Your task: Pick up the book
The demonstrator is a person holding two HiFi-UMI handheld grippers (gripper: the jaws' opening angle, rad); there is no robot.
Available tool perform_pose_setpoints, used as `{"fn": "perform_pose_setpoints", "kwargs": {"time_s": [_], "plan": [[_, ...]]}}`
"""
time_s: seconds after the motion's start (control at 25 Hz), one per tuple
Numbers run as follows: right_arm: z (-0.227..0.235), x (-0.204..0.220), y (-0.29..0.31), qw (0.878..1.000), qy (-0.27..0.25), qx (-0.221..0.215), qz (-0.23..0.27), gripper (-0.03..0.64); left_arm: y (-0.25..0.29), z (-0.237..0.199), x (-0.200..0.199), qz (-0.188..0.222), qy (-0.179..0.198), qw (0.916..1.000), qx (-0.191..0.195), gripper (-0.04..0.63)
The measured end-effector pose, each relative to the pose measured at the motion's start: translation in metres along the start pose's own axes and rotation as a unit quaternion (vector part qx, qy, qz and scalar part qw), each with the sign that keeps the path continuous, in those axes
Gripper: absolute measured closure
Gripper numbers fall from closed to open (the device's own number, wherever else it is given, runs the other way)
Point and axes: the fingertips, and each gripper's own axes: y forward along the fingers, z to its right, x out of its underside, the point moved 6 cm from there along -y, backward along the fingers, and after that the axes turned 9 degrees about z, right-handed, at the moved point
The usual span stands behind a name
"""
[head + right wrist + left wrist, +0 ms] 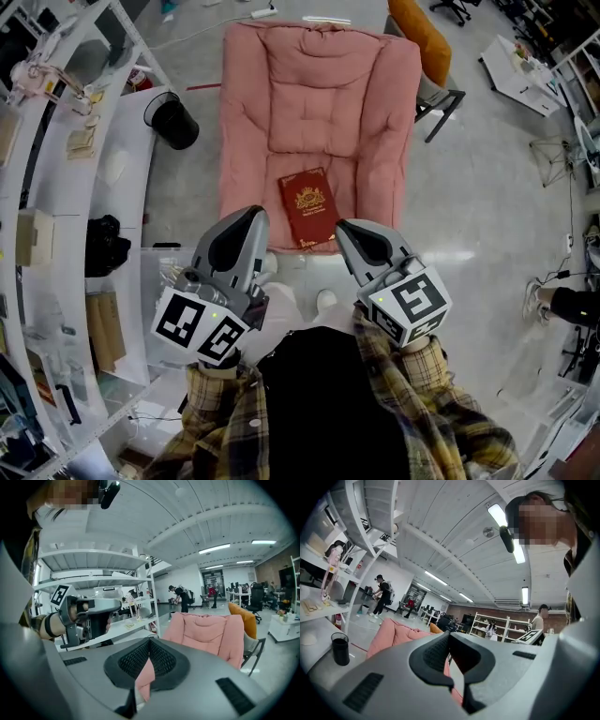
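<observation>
Jaws of the left gripper are closed tip to tip, with nothing held. The book lies ahead of and between both grippers, at the front edge of the pink cushion, long axis running away from the person. The right gripper, likewise closed and empty, appears nearer, just beside the book's near right corner.

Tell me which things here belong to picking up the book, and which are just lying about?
Part of the job:
- dark red hardcover book with a gold emblem
- pink padded lounge chair it lies on
- left hand-held gripper and right hand-held gripper, both shut and empty

Just lying about:
- black round bin
- orange chair
- white shelving rack
</observation>
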Motion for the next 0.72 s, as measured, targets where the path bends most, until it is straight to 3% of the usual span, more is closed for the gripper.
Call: {"fn": "perform_pose_setpoints", "kwargs": {"time_s": [0.36,0.72], "plan": [[0.014,-0.011,0.077,0.995,0.013,0.095,0.006,0.6,0.052,-0.085,-0.017,-0.053,-0.013,0.9948,0.086,0.591],[0.025,0.007,0.099,0.981,0.048,0.19,-0.009,0.6,0.085,-0.123,0.015,-0.139,-0.045,0.9756,0.164,0.591]]}}
